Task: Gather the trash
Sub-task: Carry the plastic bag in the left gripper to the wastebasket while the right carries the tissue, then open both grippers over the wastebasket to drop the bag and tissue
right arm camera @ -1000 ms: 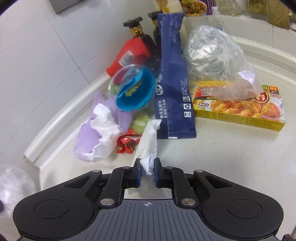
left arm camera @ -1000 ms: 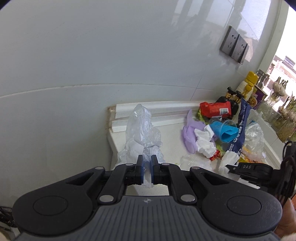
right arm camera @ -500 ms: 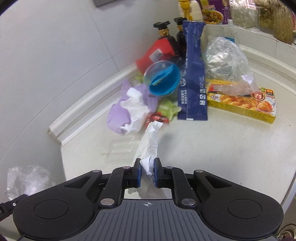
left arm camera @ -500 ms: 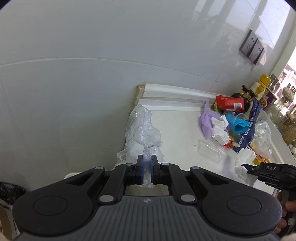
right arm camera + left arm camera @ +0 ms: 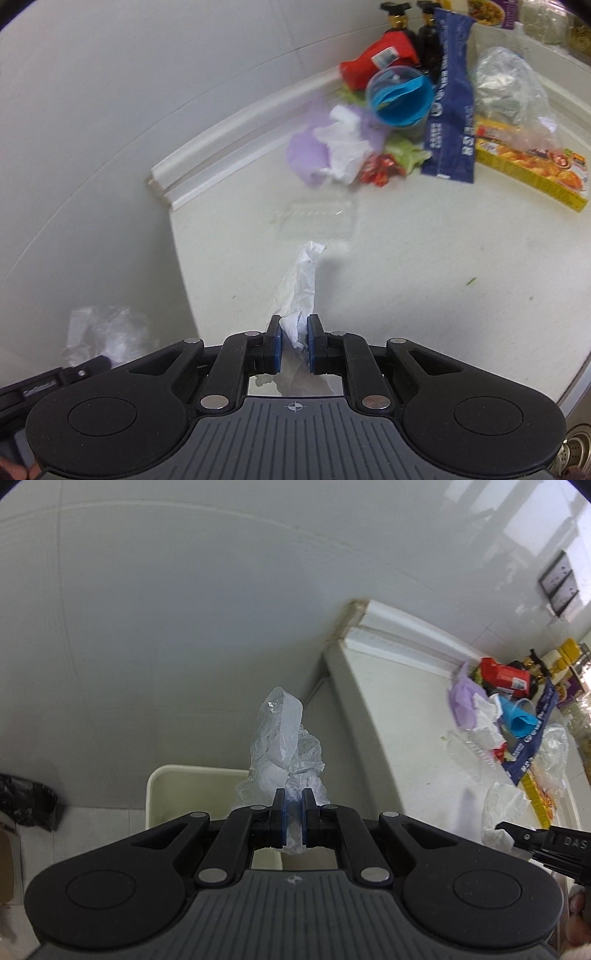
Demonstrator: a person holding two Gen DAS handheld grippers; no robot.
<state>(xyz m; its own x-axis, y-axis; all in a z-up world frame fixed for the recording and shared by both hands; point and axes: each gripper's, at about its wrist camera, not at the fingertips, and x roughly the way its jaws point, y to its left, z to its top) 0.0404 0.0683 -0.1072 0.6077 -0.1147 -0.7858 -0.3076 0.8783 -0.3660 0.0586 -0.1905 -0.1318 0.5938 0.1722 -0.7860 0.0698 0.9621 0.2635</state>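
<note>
Both hands are mid-delivery, so the task reads as well begun but far from finished. The left tool (image 5: 291,821) is closed down on a crumpled clear plastic bag (image 5: 286,753), which sticks up past its tips, and just beyond and below those tips stands a pale bin (image 5: 159,794) on the floor beside the counter (image 5: 413,746); what shows of the bin's inside looks bare, though most of it is hidden behind the tool and bag. The right tool (image 5: 293,341) is pinched on a crumpled white tissue (image 5: 301,284) that trails out ahead of it over the counter, not yet near the bin. Left to collect, well ahead of the right tool against the wall: a purple wad with white paper (image 5: 325,151), a clear cup holding a blue wrapper (image 5: 400,98), a long dark blue packet (image 5: 450,110), a red wrapper (image 5: 380,170), a flat clear tray (image 5: 317,218), another clear bag (image 5: 509,85) and a yellow box (image 5: 532,162). Whether the box and the bottles (image 5: 397,22) behind count as trash I cannot tell.
</note>
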